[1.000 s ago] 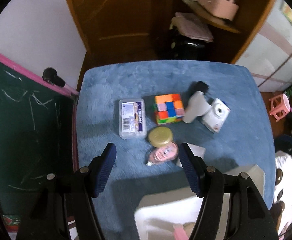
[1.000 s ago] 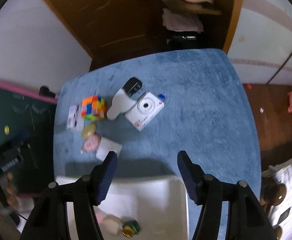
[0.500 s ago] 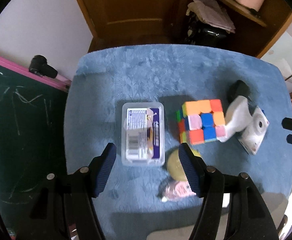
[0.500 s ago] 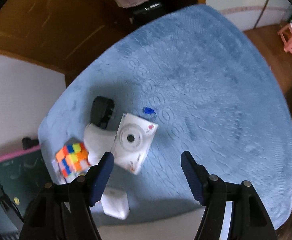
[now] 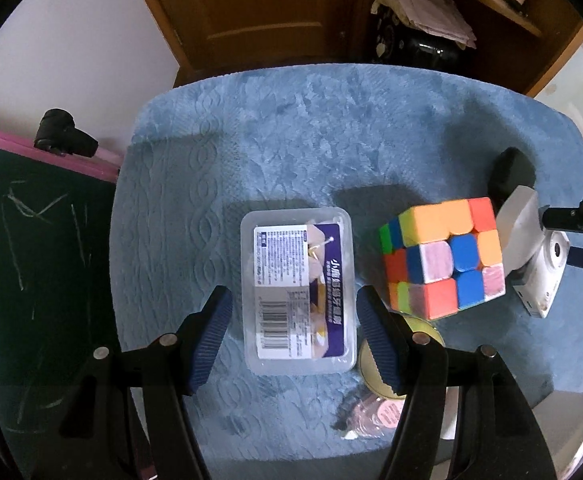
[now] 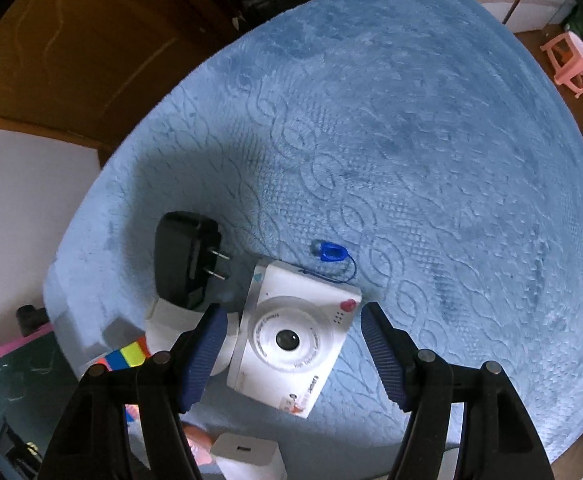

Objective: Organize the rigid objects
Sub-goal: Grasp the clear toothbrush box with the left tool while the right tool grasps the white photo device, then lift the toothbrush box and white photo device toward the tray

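Both grippers have come down toward the bench (image 5: 331,120) since the earlier frames, so the objects now loom larger under each camera. A plush blue cover with an embossed oval pattern lies over the bench. In the left wrist view, the left gripper (image 5: 293,330) hangs with its ribbed blue pads apart, straddling a clear rectangular plastic box (image 5: 297,292) with rounded corners and a printed barcode label; a gap shows on both sides, so the pads do not touch it. Just right of the box stands a glossy puzzle cube (image 5: 443,258) of mixed coloured squares, and below it a round yellow lid (image 5: 423,330) peeks from behind the right-hand finger, with a pink round packet (image 5: 375,416) lower still. In the right wrist view, the right gripper (image 6: 291,348) is likewise parted, its pads either side of a white boxy toy camera (image 6: 291,336) with a ringed round lens, a small pink heart and a thin blue strap; it grips nothing. A matte black plug adapter (image 6: 185,256) with two metal prongs rests against a white smooth-sided piece beside the camera, and a small white charger block (image 6: 247,452) lies near the bottom edge.
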Tool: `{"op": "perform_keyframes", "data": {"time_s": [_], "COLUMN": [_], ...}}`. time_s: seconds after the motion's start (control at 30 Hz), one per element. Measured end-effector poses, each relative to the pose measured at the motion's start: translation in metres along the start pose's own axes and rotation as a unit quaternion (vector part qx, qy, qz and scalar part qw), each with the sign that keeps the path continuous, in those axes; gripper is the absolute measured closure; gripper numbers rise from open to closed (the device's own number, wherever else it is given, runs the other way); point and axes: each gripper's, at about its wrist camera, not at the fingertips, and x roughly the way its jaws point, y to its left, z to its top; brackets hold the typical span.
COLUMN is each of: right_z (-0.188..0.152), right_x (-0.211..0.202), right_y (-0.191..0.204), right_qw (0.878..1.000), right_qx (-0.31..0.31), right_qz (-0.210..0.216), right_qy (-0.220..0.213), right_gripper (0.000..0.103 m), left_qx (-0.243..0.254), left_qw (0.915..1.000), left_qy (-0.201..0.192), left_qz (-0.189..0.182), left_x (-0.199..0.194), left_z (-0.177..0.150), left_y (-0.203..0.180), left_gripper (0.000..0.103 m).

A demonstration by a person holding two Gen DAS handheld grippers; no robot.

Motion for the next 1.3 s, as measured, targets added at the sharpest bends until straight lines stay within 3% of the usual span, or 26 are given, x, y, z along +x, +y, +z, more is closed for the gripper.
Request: {"op": "perform_keyframes", "data": {"time_s": [0.4, 0.47, 0.67, 0.97, 1.3], "right_z": [-0.001, -0.003, -0.008, -0.018, -0.044], "right_x": [0.025, 0.026, 0.02, -0.007, -0.058], "right_y": [0.028, 0.031, 0.022, -0.018, -0.038], "right_qw": [0.997, 0.997, 0.999, 1.0, 0.998], "right_qx": [-0.012, -0.018, -0.013, -0.005, -0.048], "right_qz": [-0.071, -0.079, -0.049, -0.01, 0.012], "right_qy": [0.014, 0.013, 0.019, 0.0, -0.05], "right_gripper": [0.032, 0.036, 0.038, 0.04, 0.043], "left_qx": [-0.001, -0.004, -0.01, 0.004, 0.003], "left_qw": [0.9998, 0.9997, 0.9992, 0.9999, 0.9986], "left_qy": [0.017, 0.024, 0.035, 0.01, -0.051], "left_qz": [-0.009, -0.008, -0.016, 0.001, -0.013], "left_x": [0.019, 0.024, 0.032, 0.024, -0.04], "left_z": [0.008, 0.009, 0.004, -0.014, -0.033], "left_y": [0.004, 0.003, 0.002, -0.005, 0.003], "left_gripper": [0.035, 0.035, 0.036, 0.037, 0.037]}}
